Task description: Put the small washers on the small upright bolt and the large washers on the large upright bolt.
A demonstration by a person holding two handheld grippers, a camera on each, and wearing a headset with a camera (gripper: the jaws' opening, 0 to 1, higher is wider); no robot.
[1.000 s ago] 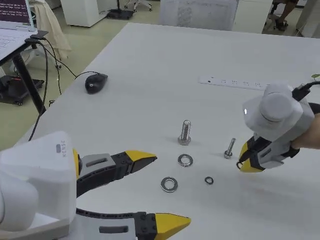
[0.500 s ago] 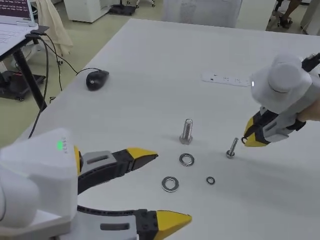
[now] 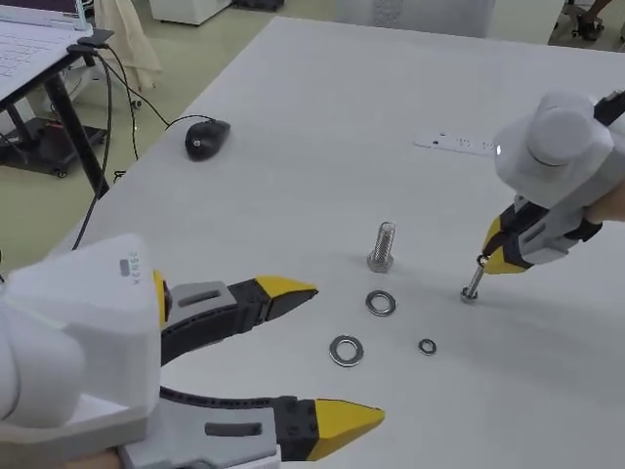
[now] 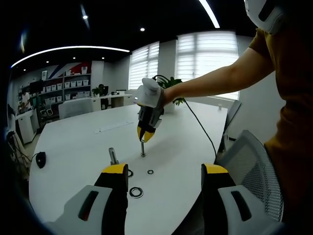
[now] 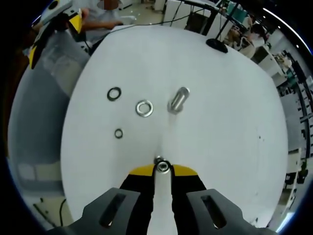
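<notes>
No legible text or numbers; tiny marking (image 3: 130,265) on left claw (image 3: 339,354) housing blurred.

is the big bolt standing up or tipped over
Upright. The large bolt stands on its head, threaded shank pointing up, in both the head view and the left gripper view.

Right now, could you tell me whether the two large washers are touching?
Apart: the head view shows bare table between the far washer and the near washer.

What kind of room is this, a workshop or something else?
It looks like an open office or lab rather than a workshop: a big white table with a computer mouse on it, a laptop on a stand beside it, and a mesh office chair.
</notes>
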